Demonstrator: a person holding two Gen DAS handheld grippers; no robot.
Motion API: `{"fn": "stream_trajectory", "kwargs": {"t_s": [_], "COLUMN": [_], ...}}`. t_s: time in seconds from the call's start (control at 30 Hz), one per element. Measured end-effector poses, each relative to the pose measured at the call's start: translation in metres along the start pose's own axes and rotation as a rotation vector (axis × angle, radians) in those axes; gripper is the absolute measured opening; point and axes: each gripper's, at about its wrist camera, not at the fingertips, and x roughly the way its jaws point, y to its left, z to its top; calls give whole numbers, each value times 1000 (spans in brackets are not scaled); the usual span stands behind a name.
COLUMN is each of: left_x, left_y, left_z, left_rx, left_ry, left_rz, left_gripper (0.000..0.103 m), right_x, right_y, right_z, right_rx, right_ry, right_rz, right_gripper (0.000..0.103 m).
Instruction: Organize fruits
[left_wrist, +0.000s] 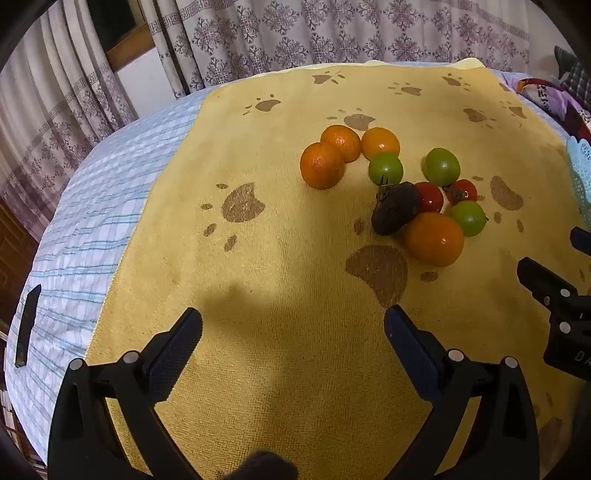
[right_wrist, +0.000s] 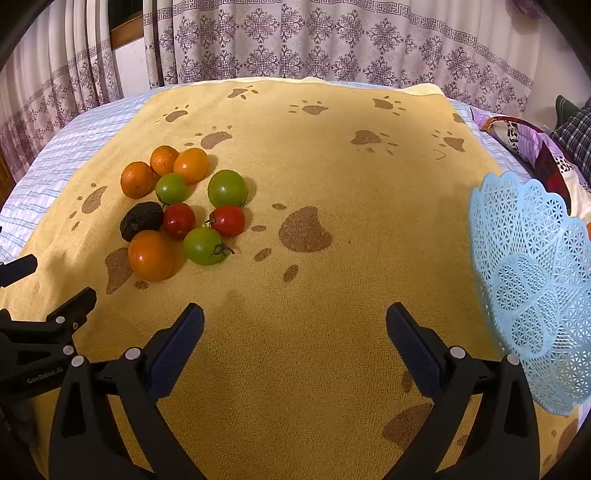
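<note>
We've got both the left gripper (left_wrist: 293, 321) and right gripper (right_wrist: 295, 317) spread wide with nothing in them, hovering over the near edge of the yellow paw-print towel (right_wrist: 332, 258). The fruits (right_wrist: 177, 214) sit clumped toward its left side, dark avocado (right_wrist: 141, 220) lying crosswise, nothing blocking them. Blue lattice basket (right_wrist: 528, 280) tilts at the right edge; patterned curtains (right_wrist: 332, 44) hang behind.

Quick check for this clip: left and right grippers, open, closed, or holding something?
Left gripper: jaws open, holding nothing, above the yellow towel.
Right gripper: jaws open, holding nothing, fruit untouched.
</note>
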Motion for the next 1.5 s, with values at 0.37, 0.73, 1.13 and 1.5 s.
{"fn": "stream_trajectory", "kwargs": {"t_s": [0.37, 0.73, 1.13, 1.5], "left_x": [-4, 2, 8, 14], "left_y": [2, 4, 8, 13], "left_z": [-1, 0, -1, -3], "left_rx": [-12, -29, -48, -88], "left_ry": [-13, 13, 45, 83], "left_rz": [1, -32, -66, -97], "left_gripper": [98, 98, 98, 98], "right_x": [0, 0, 0, 0], "right_y": [2, 0, 0, 0], "right_z": [0, 0, 0, 0], "right_rx": [-2, -1, -1, -1], "right_ry": [0, 0, 1, 0], "right_rz": [-3, -3, -2, -2], "right_gripper": [100, 100, 100, 100]}}
